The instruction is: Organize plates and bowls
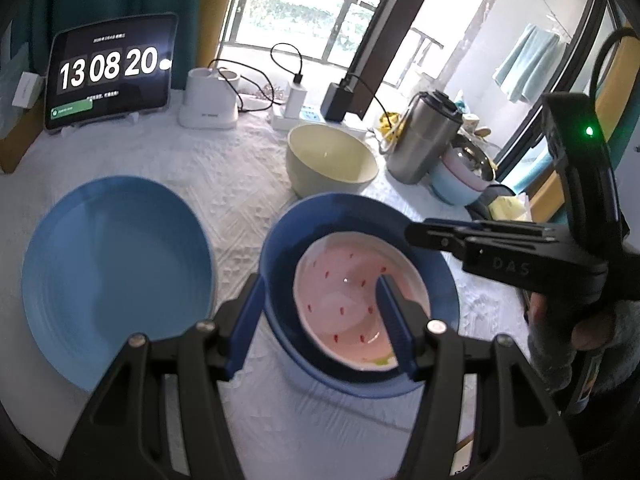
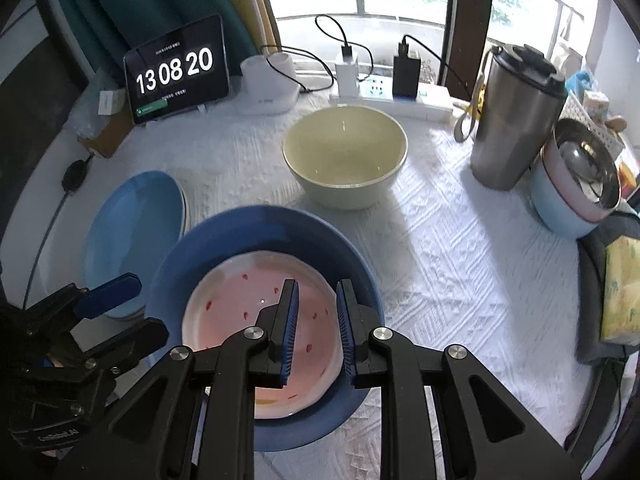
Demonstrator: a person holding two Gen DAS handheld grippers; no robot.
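Left wrist view: the left gripper (image 1: 320,320) has its fingers (image 1: 394,320) set about half open astride the near-left rim of the dark blue bowl (image 1: 352,216), one finger outside the wall, the other inside, over the pink bowl (image 1: 340,280) nested within; whether the pads actually press on the wall I cannot tell. A light blue plate (image 1: 116,264) lies to the left, just beside the dark blue bowl, on the white-clothed surface (image 1: 224,168). A cream bowl (image 1: 330,164) stands behind the nested pair, with a steel tumbler (image 1: 424,136) to its right and a tablet clock (image 1: 108,68) at the back left. The right gripper (image 1: 416,236) reaches in from the right above the dark blue bowl's far rim, a hand (image 1: 592,328) on its handle.

Right wrist view: the right gripper (image 2: 316,332) hangs over the pink bowl (image 2: 240,304), its fingers (image 2: 290,328) narrowly apart with nothing between them and no pad on the rim. The pink bowl sits inside the dark blue bowl (image 2: 260,228). The light blue plate (image 2: 132,220) lies to the left, the cream bowl (image 2: 344,156) behind, the steel tumbler (image 2: 516,116) at the right. The left gripper (image 2: 120,308) shows at the lower left
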